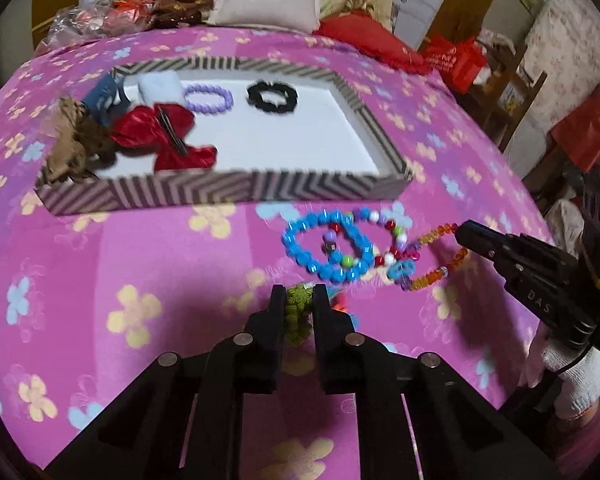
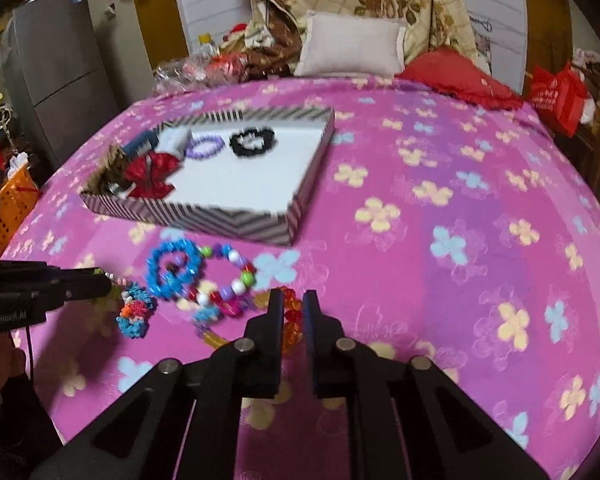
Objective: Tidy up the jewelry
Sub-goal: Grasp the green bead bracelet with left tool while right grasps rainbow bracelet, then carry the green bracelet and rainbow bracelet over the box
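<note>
A striped tray (image 1: pixel 228 192) (image 2: pixel 236 222) on the pink bed holds a red bow (image 1: pixel 160 132), a purple bracelet (image 1: pixel 208 98), a black scrunchie (image 1: pixel 272 96) and brown and blue pieces at its left. In front of it lie a blue bead bracelet (image 1: pixel 324 244) (image 2: pixel 172 268) and a multicolour bead bracelet (image 1: pixel 384 236) (image 2: pixel 232 280). My left gripper (image 1: pixel 298 304) (image 2: pixel 108 280) is shut on a green woven bracelet (image 1: pixel 296 312). My right gripper (image 2: pixel 292 308) (image 1: pixel 460 236) is shut on an orange bead bracelet (image 2: pixel 292 320) (image 1: pixel 440 256).
The pink flowered bedspread (image 2: pixel 440 240) stretches to the right. A white cushion (image 2: pixel 352 44), a red cushion (image 2: pixel 460 72) and piled cloths lie at the far end. A blue and orange woven bracelet (image 2: pixel 134 314) lies by the left gripper. Red bags (image 2: pixel 556 96) stand beyond the bed.
</note>
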`<action>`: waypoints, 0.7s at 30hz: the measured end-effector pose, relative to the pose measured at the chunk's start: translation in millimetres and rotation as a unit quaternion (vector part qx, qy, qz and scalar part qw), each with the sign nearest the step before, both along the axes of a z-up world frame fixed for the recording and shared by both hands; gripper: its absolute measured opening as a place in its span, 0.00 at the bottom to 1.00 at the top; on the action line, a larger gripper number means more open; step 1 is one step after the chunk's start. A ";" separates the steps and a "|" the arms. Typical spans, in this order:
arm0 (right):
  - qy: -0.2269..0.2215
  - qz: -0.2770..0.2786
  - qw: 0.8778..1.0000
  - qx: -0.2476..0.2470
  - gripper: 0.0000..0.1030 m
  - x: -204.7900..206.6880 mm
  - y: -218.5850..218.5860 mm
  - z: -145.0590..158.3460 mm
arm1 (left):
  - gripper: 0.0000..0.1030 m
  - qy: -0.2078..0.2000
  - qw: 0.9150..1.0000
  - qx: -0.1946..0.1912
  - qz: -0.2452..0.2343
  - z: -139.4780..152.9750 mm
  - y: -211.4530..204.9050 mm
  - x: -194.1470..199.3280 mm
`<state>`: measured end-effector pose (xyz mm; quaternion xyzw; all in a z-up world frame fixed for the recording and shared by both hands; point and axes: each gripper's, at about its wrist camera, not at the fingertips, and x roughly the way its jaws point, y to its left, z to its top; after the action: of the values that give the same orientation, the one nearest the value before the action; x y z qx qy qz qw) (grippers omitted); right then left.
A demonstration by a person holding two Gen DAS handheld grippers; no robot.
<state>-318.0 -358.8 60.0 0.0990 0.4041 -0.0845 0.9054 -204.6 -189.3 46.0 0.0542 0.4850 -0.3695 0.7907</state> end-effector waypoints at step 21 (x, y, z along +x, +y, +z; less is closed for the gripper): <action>-0.057 0.047 0.996 -0.045 0.09 28.9 14.8 81.0 | 0.11 -0.045 0.998 -0.032 0.042 74.8 23.9 40.8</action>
<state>-289.1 -344.0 141.0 0.0439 0.3521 -0.0542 0.9333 -163.7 -165.3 120.8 0.0253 0.4386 -0.3486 0.8279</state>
